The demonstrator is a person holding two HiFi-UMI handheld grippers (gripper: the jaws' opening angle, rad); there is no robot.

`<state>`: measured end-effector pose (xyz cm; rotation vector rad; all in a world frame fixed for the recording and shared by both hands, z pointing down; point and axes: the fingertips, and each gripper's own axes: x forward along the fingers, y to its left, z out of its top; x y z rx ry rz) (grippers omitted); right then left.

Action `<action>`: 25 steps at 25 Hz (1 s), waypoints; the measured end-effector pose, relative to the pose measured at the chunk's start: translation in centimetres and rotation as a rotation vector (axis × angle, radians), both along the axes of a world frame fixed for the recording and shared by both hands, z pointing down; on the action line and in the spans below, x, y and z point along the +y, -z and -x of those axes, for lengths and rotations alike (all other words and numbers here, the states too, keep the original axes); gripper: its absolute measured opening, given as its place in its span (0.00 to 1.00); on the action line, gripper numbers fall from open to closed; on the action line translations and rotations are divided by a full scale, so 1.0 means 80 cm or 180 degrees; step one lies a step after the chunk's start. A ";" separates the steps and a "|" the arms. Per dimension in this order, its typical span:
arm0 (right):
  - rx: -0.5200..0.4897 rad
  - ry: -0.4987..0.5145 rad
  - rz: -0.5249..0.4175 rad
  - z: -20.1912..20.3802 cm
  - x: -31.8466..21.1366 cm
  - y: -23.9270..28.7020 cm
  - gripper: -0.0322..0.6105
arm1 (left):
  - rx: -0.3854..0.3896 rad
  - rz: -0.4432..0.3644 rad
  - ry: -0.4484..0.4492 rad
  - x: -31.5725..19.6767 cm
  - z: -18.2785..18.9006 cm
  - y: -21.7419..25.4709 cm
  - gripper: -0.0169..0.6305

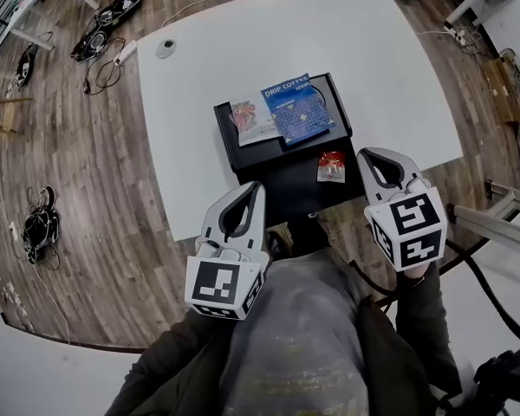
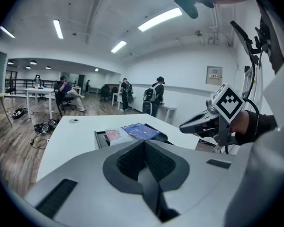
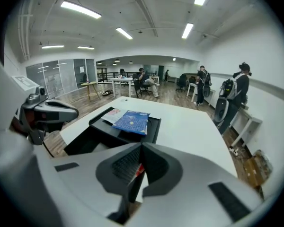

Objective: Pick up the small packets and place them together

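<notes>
1. A white bench [image 1: 390, 76] is seen from above, standing on a wooden floor [image 1: 95, 172].
2. A black tray [image 1: 286, 180] is set on the bench near its near edge, and all three packets are carried on it.
3. The left tool [image 1: 257, 186] is held over the near edge of the bench, its tip over the near left part of the tray. In the left gripper view the jaws of this tool [image 2: 144, 143] are pressed together with nothing between them.
4. The right tool [image 1: 364, 155] is held at the tray's near right corner. In the right gripper view the jaws of this tool [image 3: 141, 146] are closed on each other.
5. A blue drip coffee packet [image 1: 296, 109] is laid flat on the far part of the tray, well ahead of both tools.
6. A white and pink packet [image 1: 251, 121] is laid just beside the blue one, to its left, with its right edge tucked under it.
7. A small red packet [image 1: 331, 165] is laid flat on the near part of the tray, apart from the other two. It is found just to the left of the right tool's tip; in the right gripper view only a red sliver [image 3: 139, 169] of it is seen along the closed jaws.
</notes>
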<state>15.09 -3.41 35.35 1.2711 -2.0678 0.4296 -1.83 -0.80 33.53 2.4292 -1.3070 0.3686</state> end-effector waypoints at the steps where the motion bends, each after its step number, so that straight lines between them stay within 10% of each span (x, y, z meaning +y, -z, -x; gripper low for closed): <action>1: 0.0020 0.0068 0.0032 0.004 0.005 -0.004 0.06 | 0.0003 0.0007 -0.0055 0.001 -0.009 0.000 0.03; 18: 0.2190 0.1321 0.1101 0.034 0.010 -0.139 0.06 | 0.0035 0.0176 0.0504 -0.017 0.047 -0.014 0.03; 25: 0.2022 0.1769 0.1385 0.063 0.031 -0.167 0.06 | 0.0057 0.0265 0.0655 -0.019 0.068 -0.026 0.03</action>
